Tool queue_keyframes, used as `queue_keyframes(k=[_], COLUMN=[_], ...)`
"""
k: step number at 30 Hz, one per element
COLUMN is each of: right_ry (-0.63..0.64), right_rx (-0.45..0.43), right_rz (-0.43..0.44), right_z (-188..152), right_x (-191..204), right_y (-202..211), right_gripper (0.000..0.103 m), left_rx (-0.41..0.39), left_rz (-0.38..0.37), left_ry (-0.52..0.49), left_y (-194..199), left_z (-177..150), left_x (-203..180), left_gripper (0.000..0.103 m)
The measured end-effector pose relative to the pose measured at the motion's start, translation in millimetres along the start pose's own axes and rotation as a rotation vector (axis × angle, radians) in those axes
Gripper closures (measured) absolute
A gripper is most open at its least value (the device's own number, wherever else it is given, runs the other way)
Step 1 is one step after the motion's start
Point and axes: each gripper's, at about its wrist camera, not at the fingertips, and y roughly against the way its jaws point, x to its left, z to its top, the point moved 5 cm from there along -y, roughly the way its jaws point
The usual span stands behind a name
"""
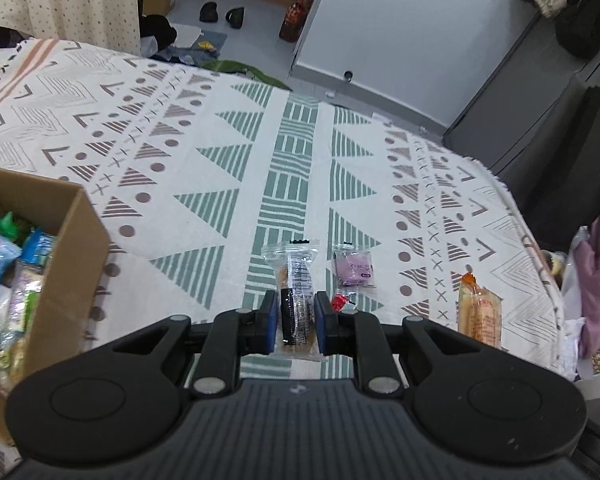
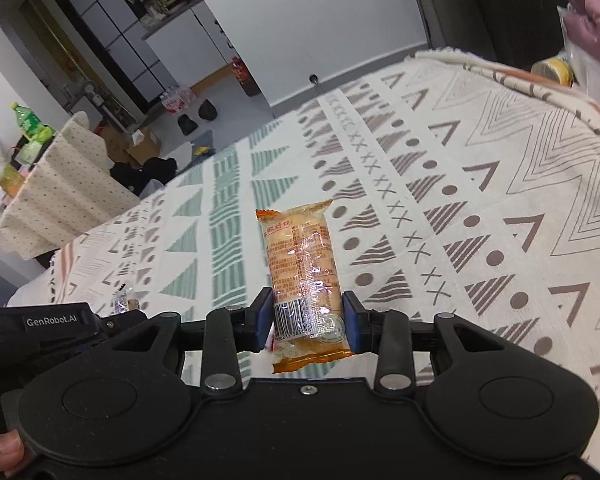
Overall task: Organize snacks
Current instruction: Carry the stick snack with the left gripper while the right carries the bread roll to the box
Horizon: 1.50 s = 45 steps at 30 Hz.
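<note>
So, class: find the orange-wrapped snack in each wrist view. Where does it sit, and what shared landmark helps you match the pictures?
Left wrist view: the orange-wrapped snack lies at lower right on the patterned cloth, right of the left tool.
Right wrist view: the snack sits centre frame, between the right tool fingers.
Shared landmark: the cloth's green striped band.

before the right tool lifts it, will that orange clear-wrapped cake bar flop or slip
The orange clear-wrapped cake bar probably stays fairly straight: it looks plump and fills its wrapper. The glossy film may slide against the blue pads of the right tool, so a light squeeze could slip. It seems light, and a hard squeeze may crush it.
</note>
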Motion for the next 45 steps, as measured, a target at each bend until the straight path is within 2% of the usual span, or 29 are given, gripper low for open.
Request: queue_keyframes(k=[14,25,45], right_ry=[0.042,0.079,0.166], right_rx=[-0.052,-0.077,-0.034], right_rz=[0.065,0.129,0.259], right_z=[-22.8,-32.4,-60.2], right_x=[53.4,98.3,197.4], right_y=[41.4,52.2,39.8], right_gripper=[0.067,0.067,0.067], left_rx=[-0.063,-0.108,-0.162], left_rz=[-0.017,-0.003,0.096], left_ry=[-0.001,0.021,0.138], left_y=[68.4,107.3,159.2], left_z=[-7.5,-2.8,17.3], left_x=[28.4,59.8,171.8], left_gripper=[0.085,0.085,0.085])
